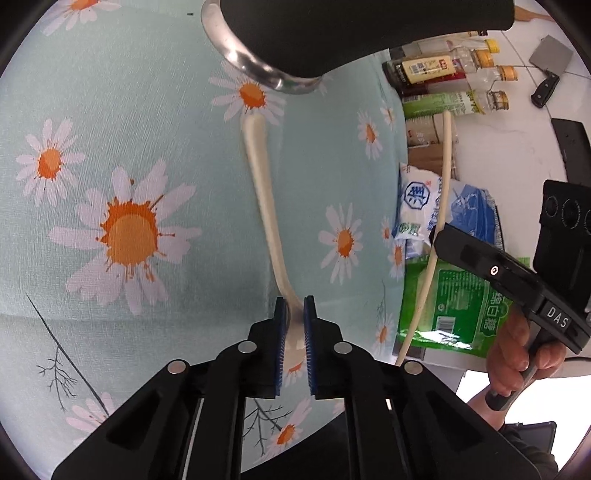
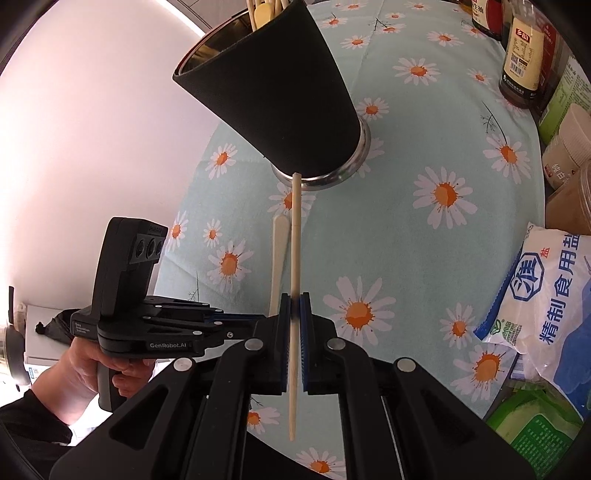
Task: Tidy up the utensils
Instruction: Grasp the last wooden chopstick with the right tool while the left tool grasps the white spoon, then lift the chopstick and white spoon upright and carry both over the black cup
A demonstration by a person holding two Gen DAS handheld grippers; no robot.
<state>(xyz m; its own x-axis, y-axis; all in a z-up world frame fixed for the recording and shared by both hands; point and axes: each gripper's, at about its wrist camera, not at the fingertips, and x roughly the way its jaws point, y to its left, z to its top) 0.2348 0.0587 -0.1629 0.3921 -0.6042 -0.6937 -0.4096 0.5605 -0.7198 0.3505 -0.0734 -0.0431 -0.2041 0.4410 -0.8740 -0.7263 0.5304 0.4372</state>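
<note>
My left gripper (image 1: 294, 310) is shut on a cream spoon (image 1: 264, 206), gripping near its bowl; the handle points toward the black utensil holder (image 1: 332, 33) with a steel base. My right gripper (image 2: 294, 306) is shut on a pale chopstick (image 2: 295, 236) that points at the holder (image 2: 273, 88), its tip close to the holder's base. The holder has several cream utensils (image 2: 264, 13) in it. In the right wrist view the spoon (image 2: 277, 258) and left gripper (image 2: 258, 319) sit just left of the chopstick. In the left wrist view the chopstick (image 1: 439, 206) and right gripper (image 1: 439, 240) are at right.
A daisy-print tablecloth (image 1: 129, 147) covers the table. Sauce bottles (image 1: 443, 74), a salt bag (image 2: 554, 288) and green packets (image 1: 454, 306) line the right side. A cleaver (image 1: 550, 66) lies on the white counter beyond.
</note>
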